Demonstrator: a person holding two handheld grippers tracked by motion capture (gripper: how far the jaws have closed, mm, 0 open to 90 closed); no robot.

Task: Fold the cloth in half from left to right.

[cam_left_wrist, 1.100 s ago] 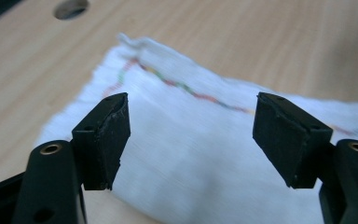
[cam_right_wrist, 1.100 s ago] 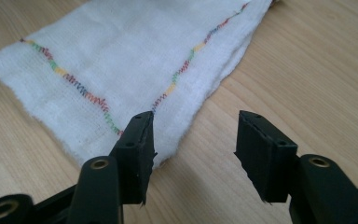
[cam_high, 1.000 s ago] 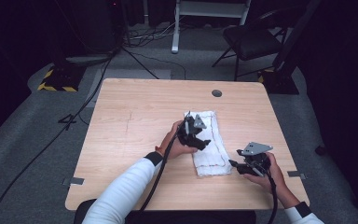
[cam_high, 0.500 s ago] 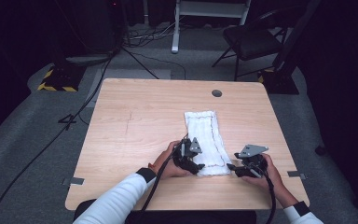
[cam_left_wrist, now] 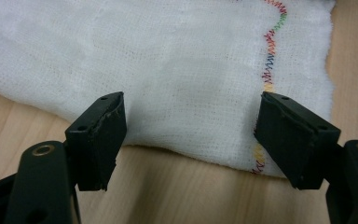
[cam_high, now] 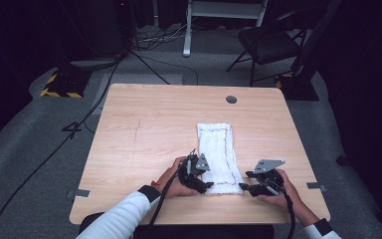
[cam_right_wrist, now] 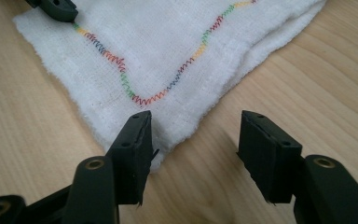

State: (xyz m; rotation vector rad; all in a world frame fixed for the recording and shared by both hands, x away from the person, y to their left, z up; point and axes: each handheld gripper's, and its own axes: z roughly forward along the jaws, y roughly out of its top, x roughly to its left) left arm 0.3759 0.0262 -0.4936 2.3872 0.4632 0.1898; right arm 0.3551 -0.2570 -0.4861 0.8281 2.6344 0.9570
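A white cloth (cam_high: pixel 218 157) with a multicoloured zigzag seam lies folded into a long strip on the wooden table (cam_high: pixel 154 124), its short end toward me. My left gripper (cam_high: pixel 206 185) sits at the cloth's near left corner. In the left gripper view it (cam_left_wrist: pixel 189 100) is open, with the cloth's (cam_left_wrist: pixel 168 60) edge between the jaws. My right gripper (cam_high: pixel 243 187) is at the near right corner. In the right gripper view it (cam_right_wrist: pixel 196 116) is open, and the corner of the cloth (cam_right_wrist: pixel 168 46) reaches in by one jaw. Nothing is gripped.
A round cable hole (cam_high: pixel 231 99) is in the table's far side. Beyond the table stand a dark chair (cam_high: pixel 268 42) and a yellow-and-black striped block (cam_high: pixel 59 87), with cables across the floor. The table's near edge lies just behind both hands.
My left gripper has come back from the middle of the cloth to its near left corner. The cloth now lies stretched out flat. The right gripper has edged in toward the cloth's near right corner.
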